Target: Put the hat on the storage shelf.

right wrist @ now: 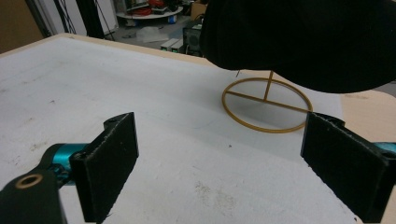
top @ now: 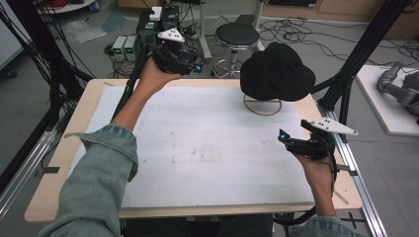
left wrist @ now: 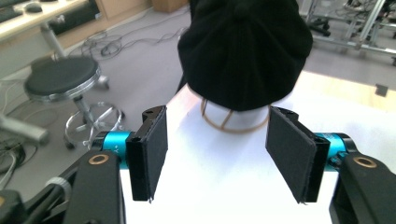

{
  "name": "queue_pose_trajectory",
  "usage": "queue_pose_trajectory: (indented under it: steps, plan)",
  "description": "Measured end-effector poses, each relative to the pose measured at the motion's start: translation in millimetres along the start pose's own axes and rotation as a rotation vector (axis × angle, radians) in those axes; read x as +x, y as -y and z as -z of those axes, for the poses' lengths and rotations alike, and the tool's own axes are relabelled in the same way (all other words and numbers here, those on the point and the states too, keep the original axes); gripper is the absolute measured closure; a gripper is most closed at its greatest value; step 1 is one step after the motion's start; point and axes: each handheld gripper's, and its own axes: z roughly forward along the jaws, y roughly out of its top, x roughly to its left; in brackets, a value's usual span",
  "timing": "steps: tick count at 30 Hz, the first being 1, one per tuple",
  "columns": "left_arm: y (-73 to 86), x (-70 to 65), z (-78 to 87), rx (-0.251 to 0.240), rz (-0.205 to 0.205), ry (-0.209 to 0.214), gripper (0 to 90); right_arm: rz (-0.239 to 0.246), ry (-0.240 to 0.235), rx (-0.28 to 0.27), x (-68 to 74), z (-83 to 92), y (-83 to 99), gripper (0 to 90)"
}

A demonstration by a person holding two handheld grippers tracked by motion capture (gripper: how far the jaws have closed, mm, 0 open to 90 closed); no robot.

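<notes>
The left gripper [left wrist: 215, 156] is held above the table's far edge, jaws spread wide and empty, aimed at the black hat [left wrist: 245, 49]. The hat sits on a wooden ring stand [top: 262, 105] at the far right of the white table mat [top: 197, 148]. The right gripper [right wrist: 224, 168] hovers near the right edge, equally wide apart, touching nothing.

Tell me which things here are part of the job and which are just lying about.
In the job: black hat on its wooden ring stand; left gripper and right gripper, both open, apart from it.

Lying about: round stool, floor cables, grey boxes.
</notes>
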Motion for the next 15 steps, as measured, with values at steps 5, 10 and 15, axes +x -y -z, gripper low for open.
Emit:
queue_pose_trajectory:
  steps: [5, 10, 15]
  plan:
    - [19.1, -5.9, 27.9, -0.024, 0.009, -0.019, 38.8, 0.008, 0.0, 0.004, 0.9, -1.2, 0.6, 10.9]
    - [41.8, -14.2, 51.9, -0.045, 0.004, -0.064, 38.7, 0.007, -0.006, 0.014, 4.6, -3.2, 1.8, 10.9]
    - [69.2, -19.3, 73.6, -0.048, 0.021, -0.063, 38.0, 0.014, -0.013, 0.015, 6.6, -5.8, 1.2, 10.9]
